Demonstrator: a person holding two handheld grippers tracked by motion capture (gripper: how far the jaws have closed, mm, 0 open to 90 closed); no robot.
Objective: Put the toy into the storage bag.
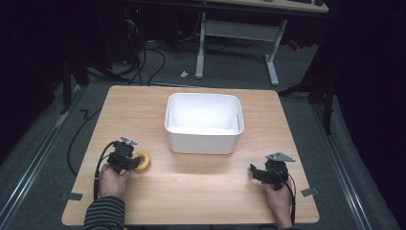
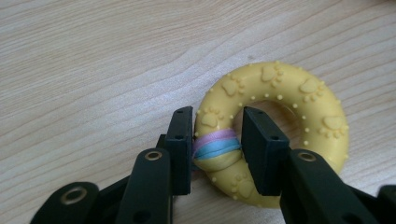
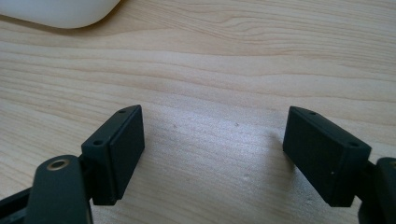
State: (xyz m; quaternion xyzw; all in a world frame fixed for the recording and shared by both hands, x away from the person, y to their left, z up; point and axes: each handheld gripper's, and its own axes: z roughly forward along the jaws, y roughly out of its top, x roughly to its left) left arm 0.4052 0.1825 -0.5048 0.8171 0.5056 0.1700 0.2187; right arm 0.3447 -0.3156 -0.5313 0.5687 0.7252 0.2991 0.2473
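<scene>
**Ring pinched at its banded section, bin waiting ahead**

Your left gripper (image 2: 215, 144) has its fingers (image 2: 181, 140) pinching the yellow ring toy (image 2: 275, 107) across one side of the loop: one finger outside, the other through the hole. The grip sits right on the pink-and-blue bands (image 2: 215, 143), likely because that wrapped stretch is narrower than the rest. The ring lies flat on the counter (image 1: 201, 177), near its front left, just beside your left hand (image 1: 112, 181).

Ring looks like soft rubber: matte, rounded, studded with small bumps and raised paw prints. Should give a little under the fingers.

Your right gripper (image 3: 224, 154) rests low over bare wood grain at front right, fingers spread wide, holding nothing.

The white bin (image 1: 204, 142), smooth plastic with rounded corners, stands mid-counter, well apart from both grippers; probably the ring's destination.
</scene>
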